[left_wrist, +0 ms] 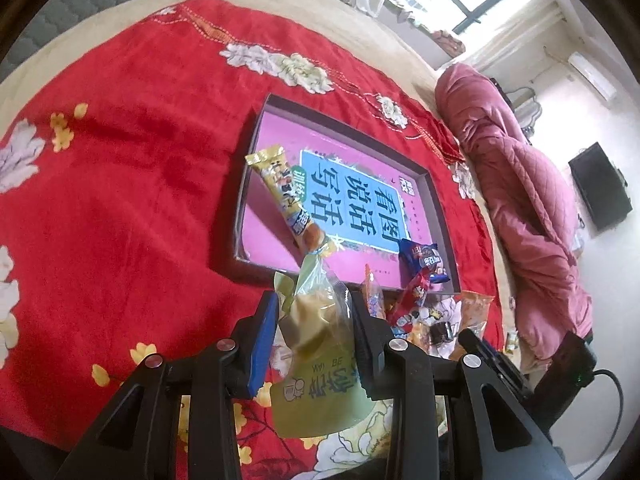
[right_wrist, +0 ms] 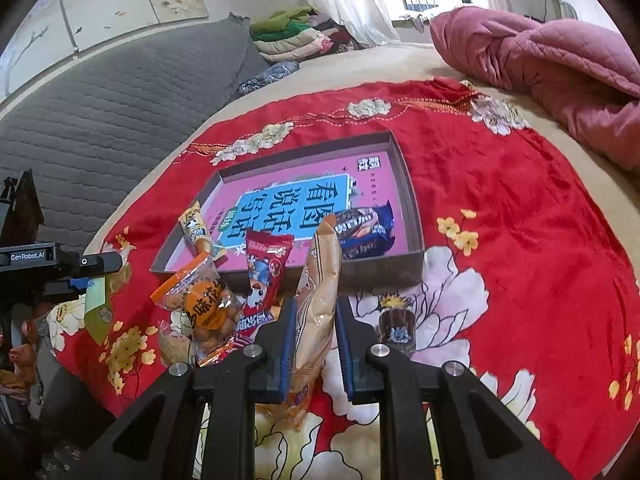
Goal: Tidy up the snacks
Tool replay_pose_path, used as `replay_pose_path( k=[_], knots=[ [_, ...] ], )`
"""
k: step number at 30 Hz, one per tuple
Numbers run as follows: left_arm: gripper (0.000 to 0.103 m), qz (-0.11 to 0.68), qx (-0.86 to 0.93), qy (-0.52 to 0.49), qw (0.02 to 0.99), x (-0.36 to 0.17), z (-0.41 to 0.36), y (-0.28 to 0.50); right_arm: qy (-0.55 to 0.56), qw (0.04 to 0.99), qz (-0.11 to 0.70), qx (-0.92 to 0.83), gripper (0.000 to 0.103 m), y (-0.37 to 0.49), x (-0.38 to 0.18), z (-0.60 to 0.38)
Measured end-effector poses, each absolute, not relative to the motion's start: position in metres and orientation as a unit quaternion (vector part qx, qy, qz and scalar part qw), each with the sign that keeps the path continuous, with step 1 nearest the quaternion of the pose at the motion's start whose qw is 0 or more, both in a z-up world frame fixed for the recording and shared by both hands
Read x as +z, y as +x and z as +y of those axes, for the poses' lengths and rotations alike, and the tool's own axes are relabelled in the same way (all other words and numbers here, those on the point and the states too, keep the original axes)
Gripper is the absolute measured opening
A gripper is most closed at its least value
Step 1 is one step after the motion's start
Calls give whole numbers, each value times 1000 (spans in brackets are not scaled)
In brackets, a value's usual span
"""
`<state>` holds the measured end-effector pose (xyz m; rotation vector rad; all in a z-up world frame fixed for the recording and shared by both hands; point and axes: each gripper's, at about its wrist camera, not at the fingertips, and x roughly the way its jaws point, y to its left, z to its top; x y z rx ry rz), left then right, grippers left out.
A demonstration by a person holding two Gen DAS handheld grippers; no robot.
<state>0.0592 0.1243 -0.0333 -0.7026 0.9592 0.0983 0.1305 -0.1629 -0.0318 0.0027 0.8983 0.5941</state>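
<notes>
A shallow box [left_wrist: 434, 200] [right_wrist: 404, 184] with a pink printed bottom lies on a red flowered blanket. A yellow snack stick [left_wrist: 286, 194] [right_wrist: 196, 230] leans over its edge and a dark blue biscuit pack [left_wrist: 424, 260] [right_wrist: 364, 228] lies inside. My left gripper [left_wrist: 314, 300] is shut on a green-yellow snack bag [left_wrist: 320, 344], held just short of the box. My right gripper [right_wrist: 316, 306] is shut on a tan snack bag [right_wrist: 318, 292], held upright before the box. A red pack [right_wrist: 266, 272] and an orange pack [right_wrist: 200, 300] lie beside it.
The other gripper [right_wrist: 60, 260] with its green bag shows at the left in the right wrist view. A small brown wrapped snack [right_wrist: 396, 326] lies on the blanket. A pink quilt [left_wrist: 516, 200] [right_wrist: 540, 56] is bunched beyond the box. A grey headboard [right_wrist: 100, 120] stands at the left.
</notes>
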Motion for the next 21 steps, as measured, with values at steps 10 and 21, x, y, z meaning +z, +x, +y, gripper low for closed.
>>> replay_pose_path(
  k=[10, 21],
  knots=[
    [37, 445, 56, -313, 837, -28, 122, 64, -1, 866, 412, 283, 19, 134, -23, -160],
    [37, 434, 64, -293, 849, -19, 119, 71, -4, 873, 397, 283, 19, 138, -14, -156]
  ],
)
